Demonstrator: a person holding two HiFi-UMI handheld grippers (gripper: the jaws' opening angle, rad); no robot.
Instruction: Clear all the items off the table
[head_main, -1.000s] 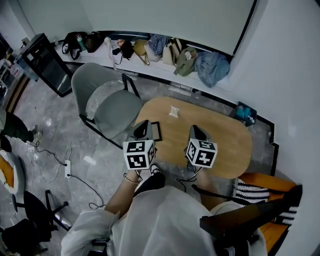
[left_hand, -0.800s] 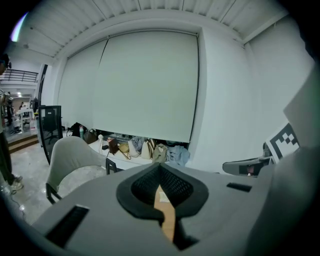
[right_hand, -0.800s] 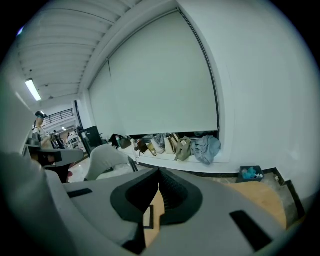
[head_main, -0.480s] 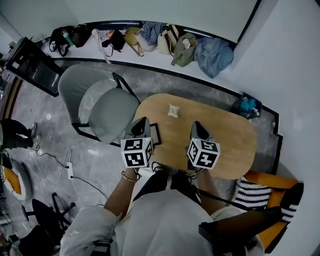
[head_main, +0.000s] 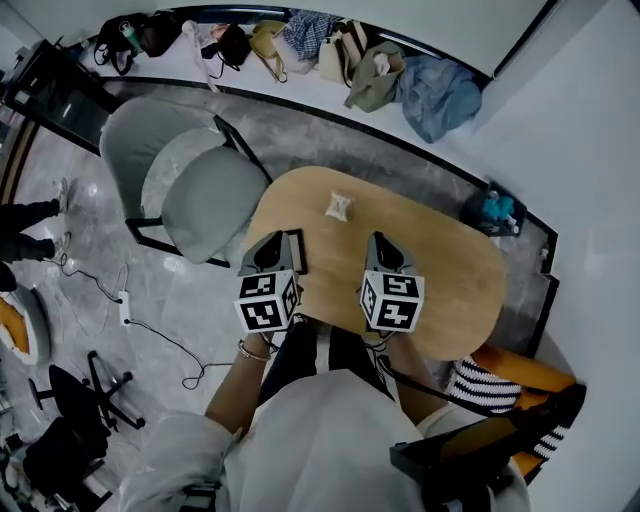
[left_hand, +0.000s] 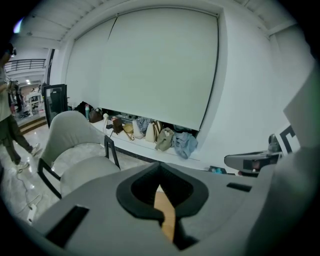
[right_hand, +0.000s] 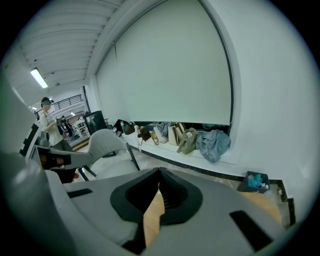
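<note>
Wooden oval table (head_main: 455, 265) has 1 small white crumpled item (head_main: 339, 206) near its far edge. Left gripper (head_main: 277, 243) and right gripper (head_main: 379, 243) hover over the near side, apart from it, both with jaws together, nothing between.

The person holds both arms out in front, a gripper in each hand, the two side by side and apart. The left gripper (head_main: 277, 241) points toward twelve o'clock and tips downward, its jaws pressed together with nothing between them, and its marker cube (head_main: 267, 301) covers the hand. The bare left forearm (head_main: 236, 385) reaches in from seven o'clock, a bracelet (head_main: 254, 352) at the wrist. The right gripper (head_main: 378, 241) mirrors it, jaws closed and empty, its arm coming in from five o'clock.
</note>
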